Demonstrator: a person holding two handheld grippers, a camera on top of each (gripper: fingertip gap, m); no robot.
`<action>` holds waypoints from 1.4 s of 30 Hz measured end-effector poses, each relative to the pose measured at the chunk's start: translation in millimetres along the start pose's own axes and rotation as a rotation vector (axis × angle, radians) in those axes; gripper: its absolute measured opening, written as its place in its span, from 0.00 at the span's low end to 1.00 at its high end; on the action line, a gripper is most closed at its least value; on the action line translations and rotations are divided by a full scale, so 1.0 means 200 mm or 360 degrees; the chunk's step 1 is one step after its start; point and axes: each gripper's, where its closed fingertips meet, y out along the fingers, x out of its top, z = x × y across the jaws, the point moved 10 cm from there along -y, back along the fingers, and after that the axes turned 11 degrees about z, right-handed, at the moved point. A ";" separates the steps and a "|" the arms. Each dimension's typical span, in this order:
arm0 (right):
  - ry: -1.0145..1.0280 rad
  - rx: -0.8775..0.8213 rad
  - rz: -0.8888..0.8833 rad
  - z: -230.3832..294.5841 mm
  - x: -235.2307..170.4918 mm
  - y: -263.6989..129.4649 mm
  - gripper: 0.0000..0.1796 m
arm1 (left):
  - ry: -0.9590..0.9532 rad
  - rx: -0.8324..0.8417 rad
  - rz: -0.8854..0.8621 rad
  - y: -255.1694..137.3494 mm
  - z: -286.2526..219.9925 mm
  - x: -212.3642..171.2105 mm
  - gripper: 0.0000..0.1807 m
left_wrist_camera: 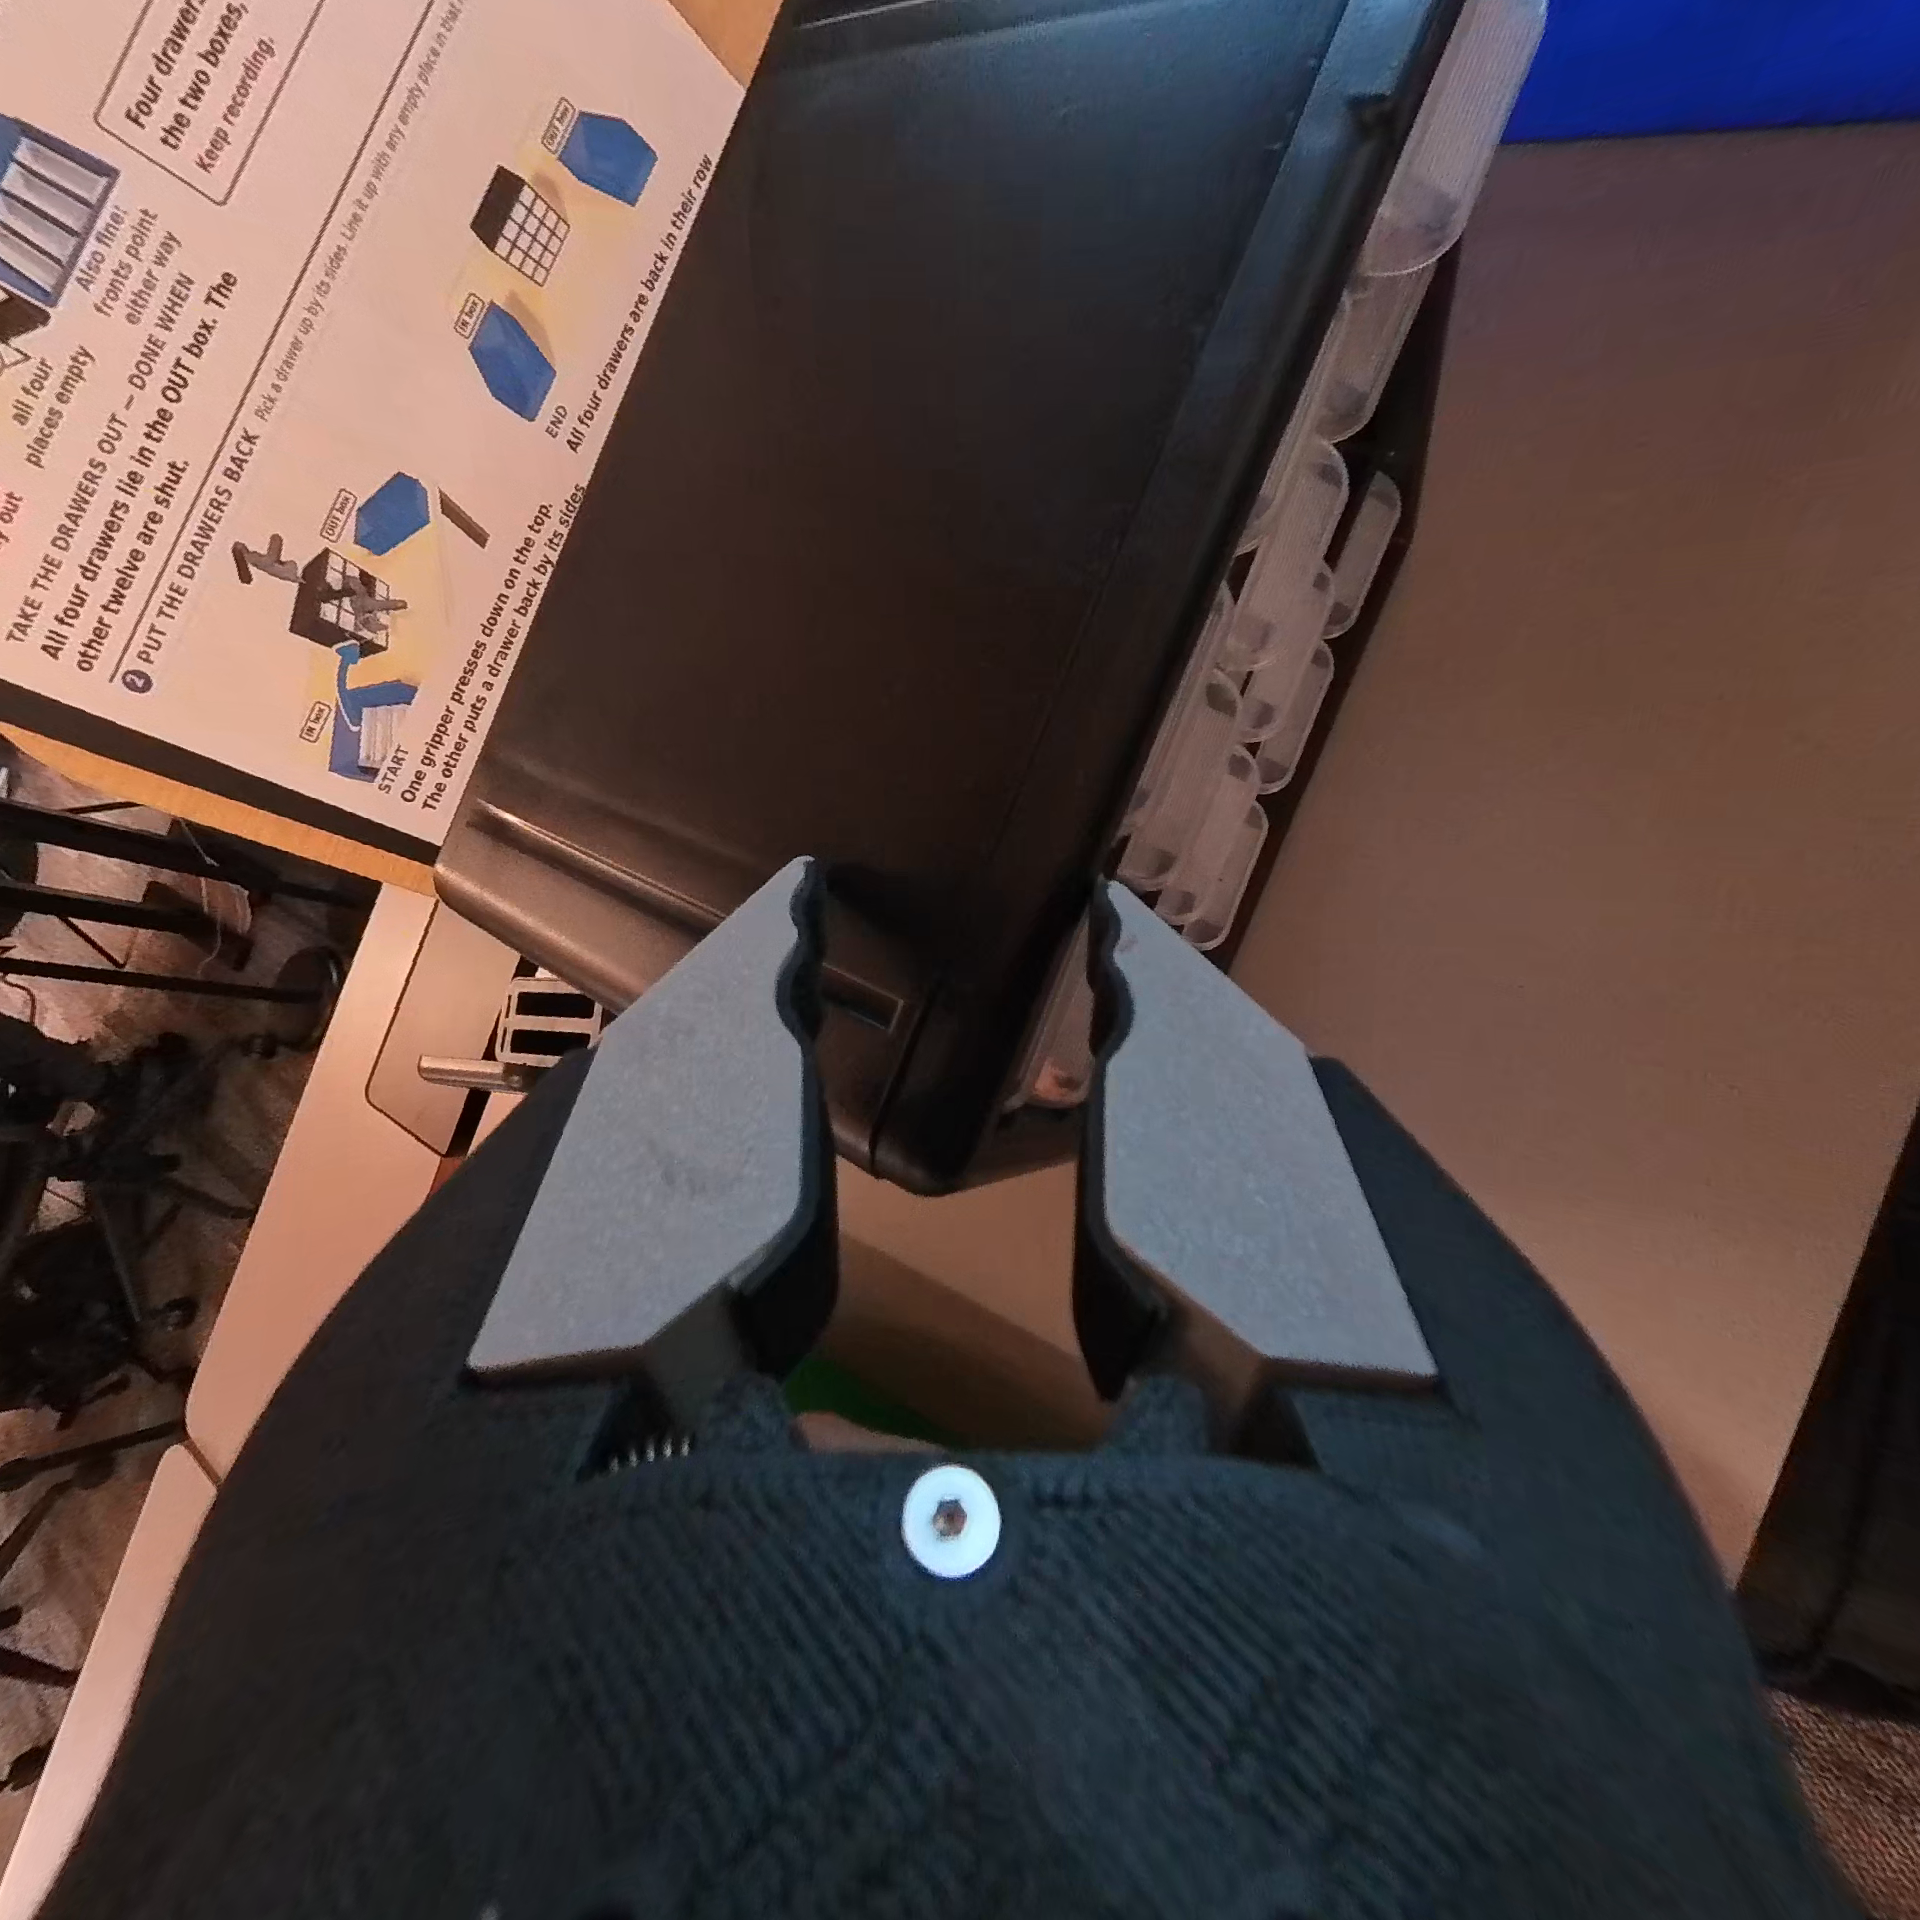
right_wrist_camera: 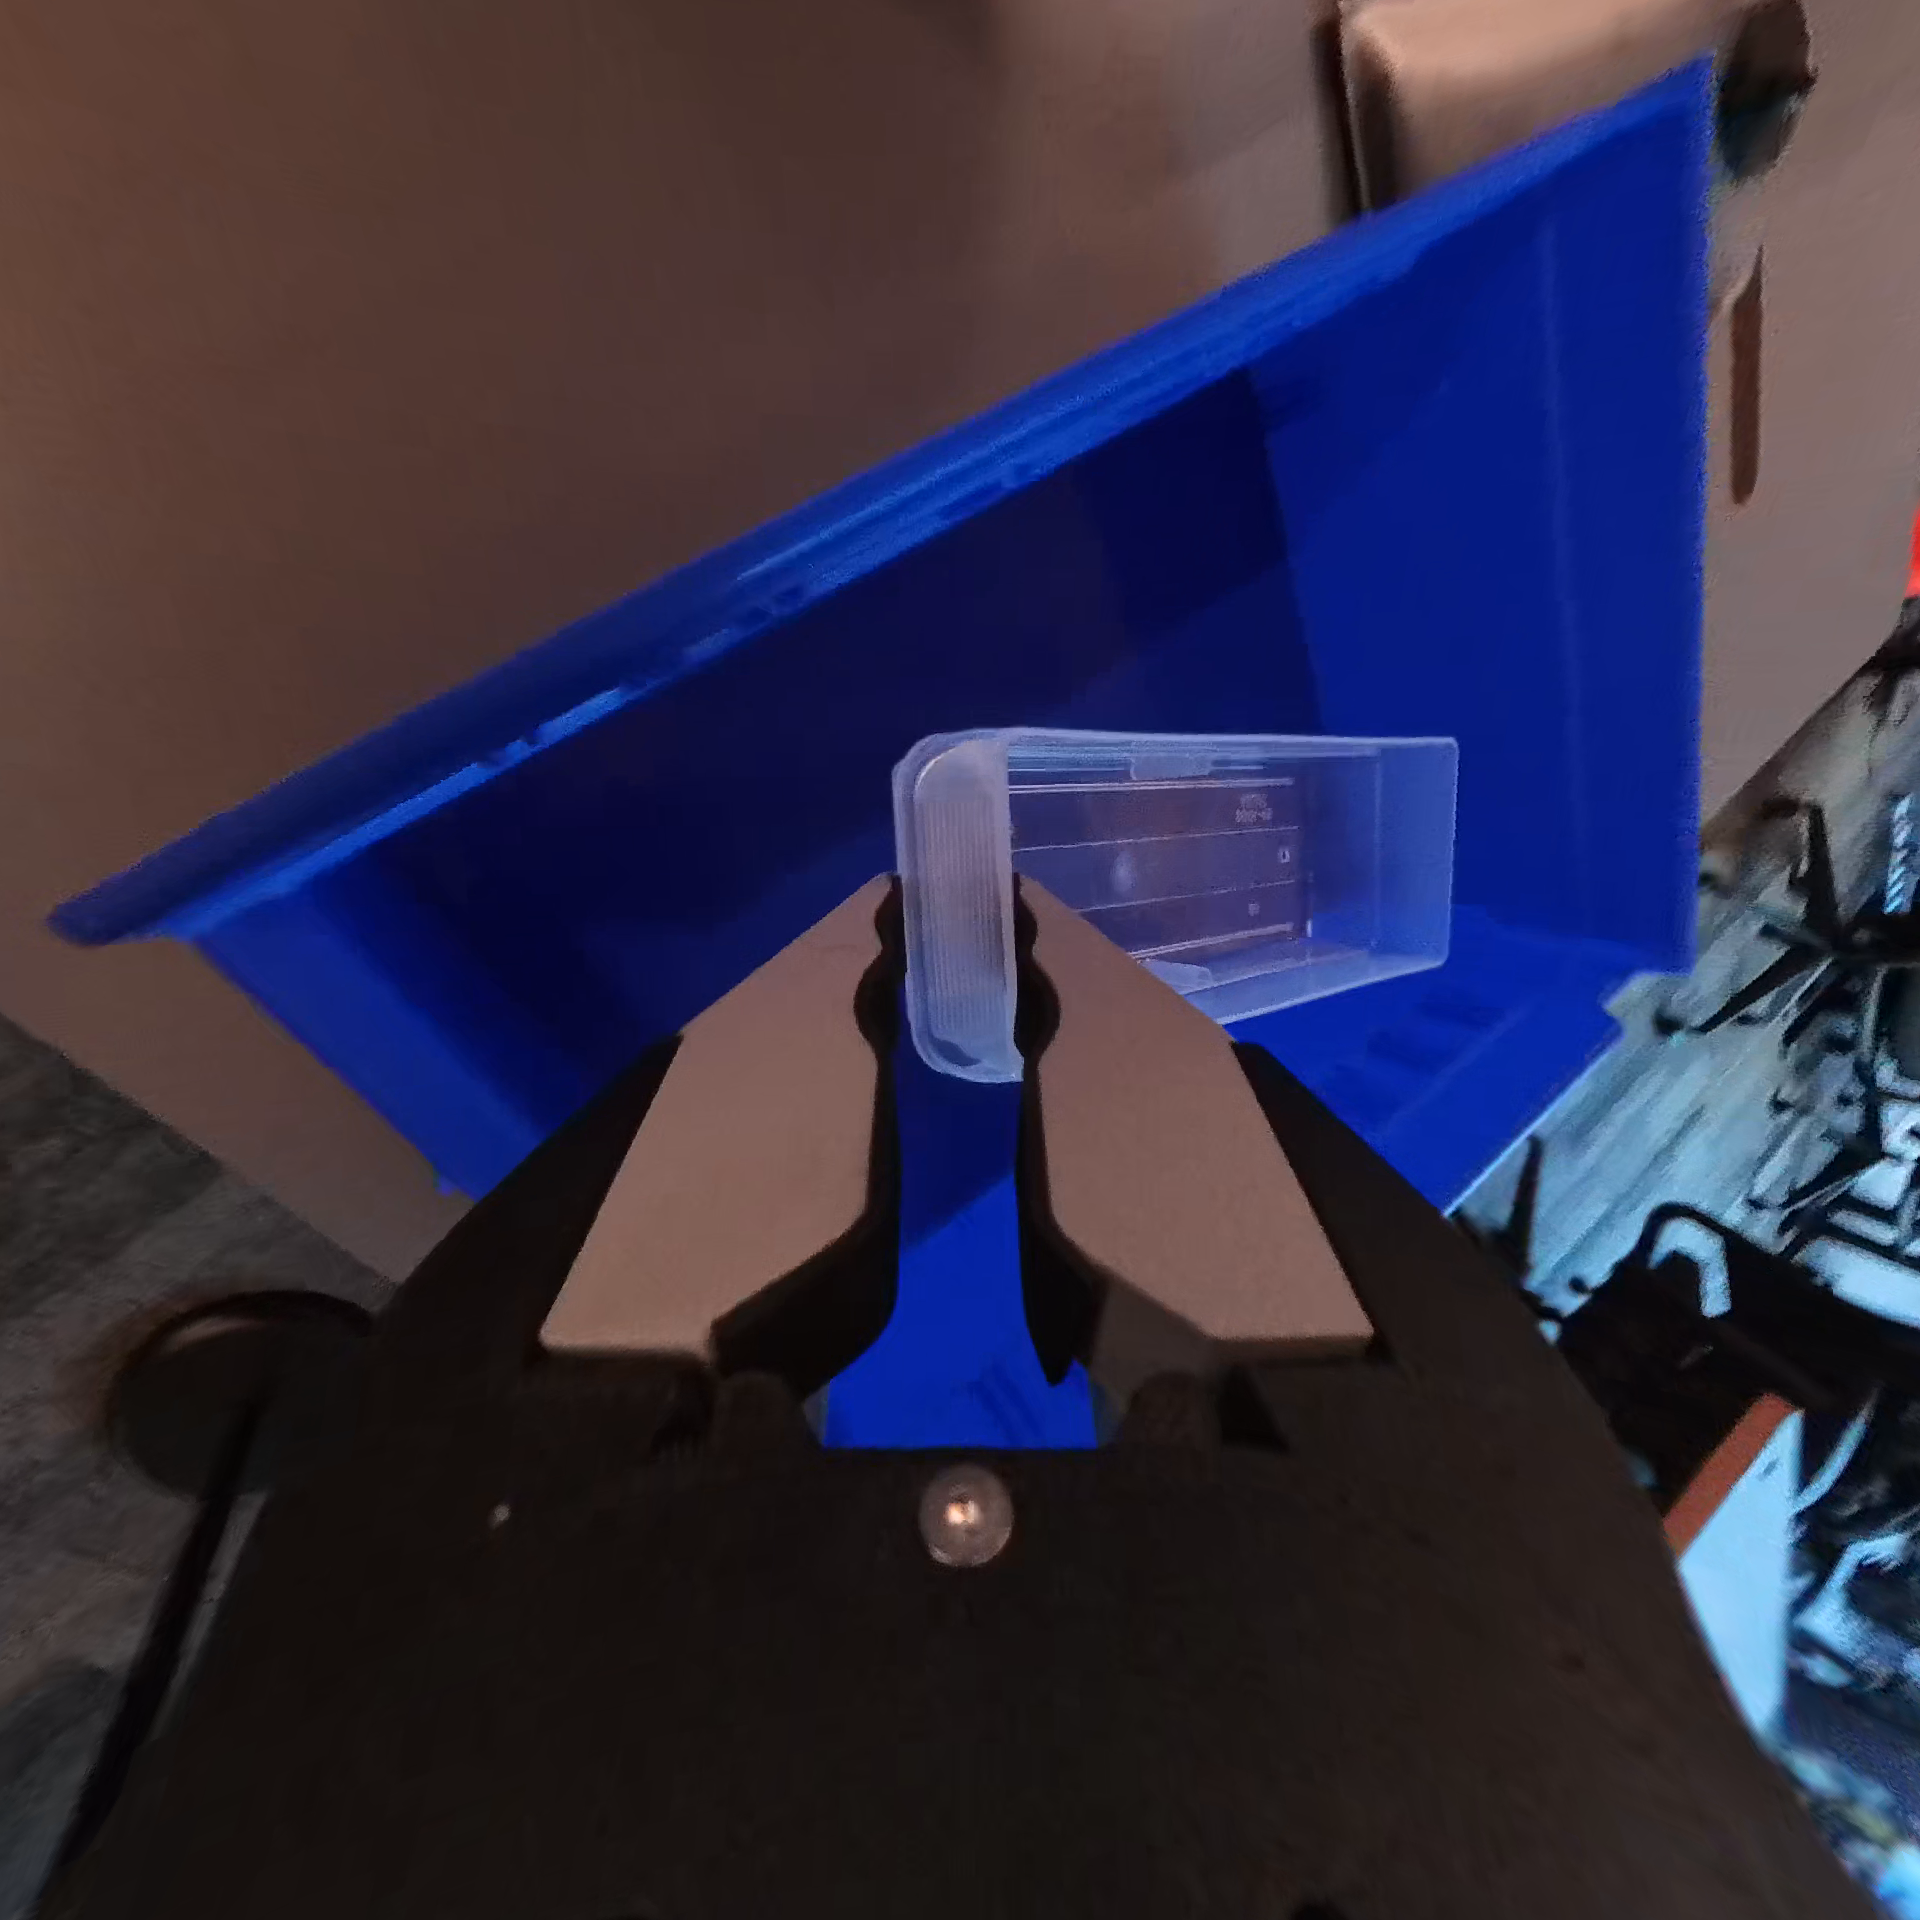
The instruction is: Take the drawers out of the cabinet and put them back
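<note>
The right gripper (right_wrist_camera: 958,914) has its fingers pinched on the ribbed front of a clear drawer (right_wrist_camera: 1195,873), whose long axis runs rightward over the blue bin (right_wrist_camera: 1455,468). The left gripper (left_wrist_camera: 951,935), fingers parted and empty, rests at the near corner of the black cabinet (left_wrist_camera: 914,468).

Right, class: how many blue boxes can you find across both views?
1 for certain: the blue box behind the right tool, which holds a clear drawer. The left view shows only a blue sliver; a second may be hidden.
</note>
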 end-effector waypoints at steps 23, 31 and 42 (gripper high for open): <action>0.0995 -0.0091 -0.0565 -0.30 0.44 -0.20 0.22 | 0.0066 0.0035 0.0116 0.00 -0.01 0.03 0.26; 0.0140 -0.0024 -0.0984 0.40 0.82 -0.50 0.23 | 0.0065 0.0035 0.0164 0.00 -0.01 0.04 0.27; 0.0929 0.0858 -0.1235 0.69 1.18 -0.02 0.27 | 0.0037 0.0057 0.0184 0.00 -0.02 0.05 0.27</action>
